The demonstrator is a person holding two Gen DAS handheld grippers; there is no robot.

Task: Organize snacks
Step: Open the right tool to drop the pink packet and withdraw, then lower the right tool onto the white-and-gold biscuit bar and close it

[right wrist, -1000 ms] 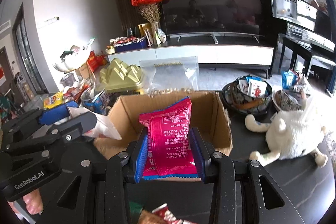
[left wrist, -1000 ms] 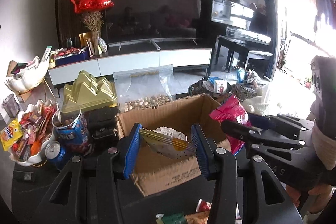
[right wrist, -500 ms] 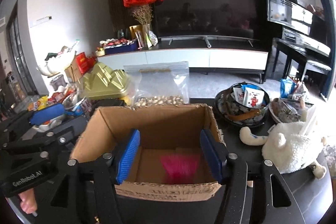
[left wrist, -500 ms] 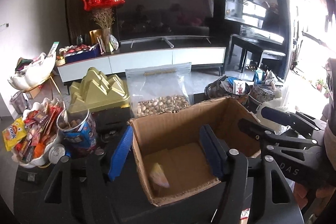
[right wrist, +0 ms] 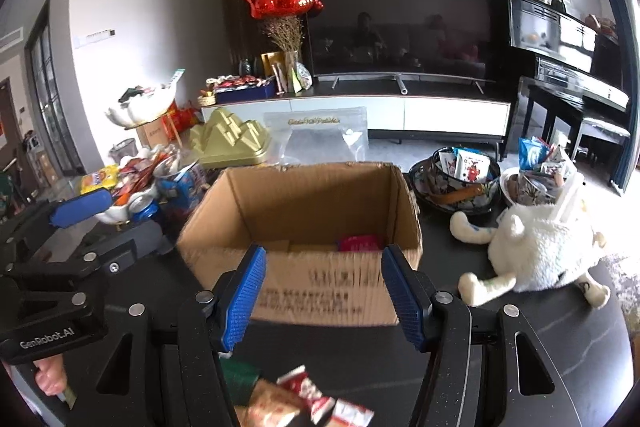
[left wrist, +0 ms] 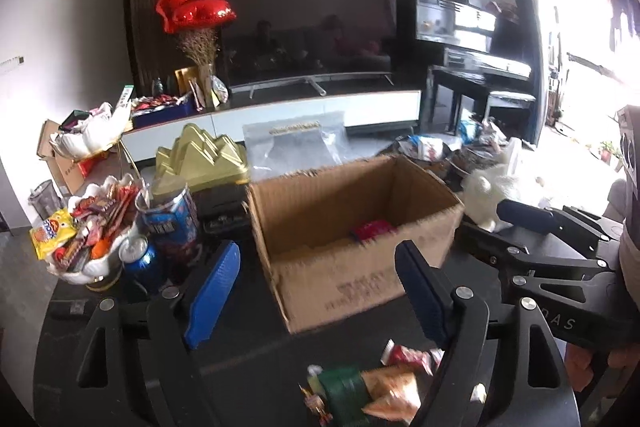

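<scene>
Jaws wide and empty on both the left gripper (left wrist: 316, 287) and right gripper (right wrist: 322, 297), held over the dark surface (right wrist: 540, 311) short of the cardboard box (right wrist: 304, 227). A red packet (right wrist: 358, 242) lies inside. More loose snacks (left wrist: 372, 383) wait below; they overlap, so one pinch could drag two. Only the right view shows the plush toy (right wrist: 536, 247) whole.
</scene>
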